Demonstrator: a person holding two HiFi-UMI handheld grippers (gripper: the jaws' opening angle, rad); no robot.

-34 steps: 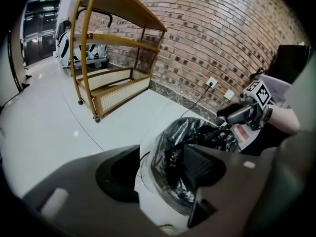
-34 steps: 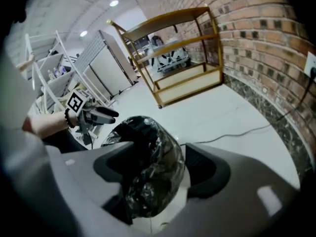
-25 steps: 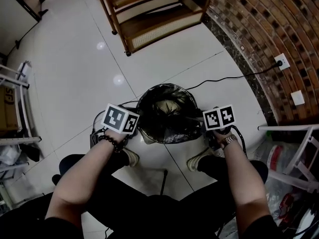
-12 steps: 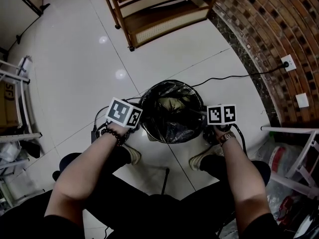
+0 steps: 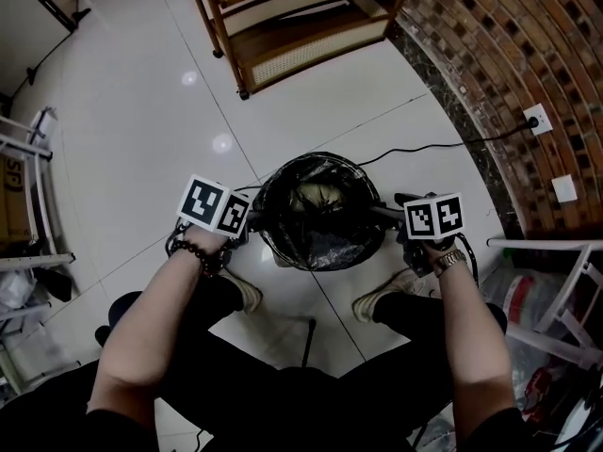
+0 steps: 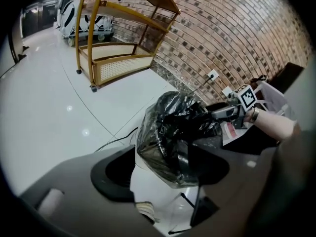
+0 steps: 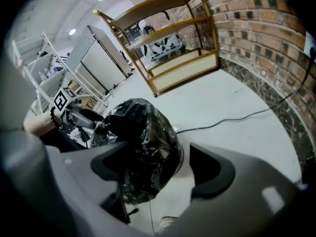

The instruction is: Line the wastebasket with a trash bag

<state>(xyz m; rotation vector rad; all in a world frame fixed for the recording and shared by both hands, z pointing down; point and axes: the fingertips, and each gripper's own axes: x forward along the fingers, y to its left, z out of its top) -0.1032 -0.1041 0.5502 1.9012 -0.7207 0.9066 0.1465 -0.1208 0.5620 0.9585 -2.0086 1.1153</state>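
Observation:
The wastebasket stands on the floor between the person's feet. A black trash bag lines it and is folded down over its rim. My left gripper is at the basket's left side and my right gripper at its right side, both just off the rim. In the left gripper view the jaws of my left gripper are opening wide. The bag bulges ahead of them, not pinched. In the right gripper view the jaws of my right gripper are opening too, with the bag loose between them.
A wooden shelf cart stands beyond the basket, and a brick wall curves along the right. A black cable runs across the tiles to a wall outlet. The person's shoes flank the basket. White racks stand at the left and right.
Both grippers have drawn outward from the basket's rim, the left one leftward and the right one rightward. The bag stays over the rim.

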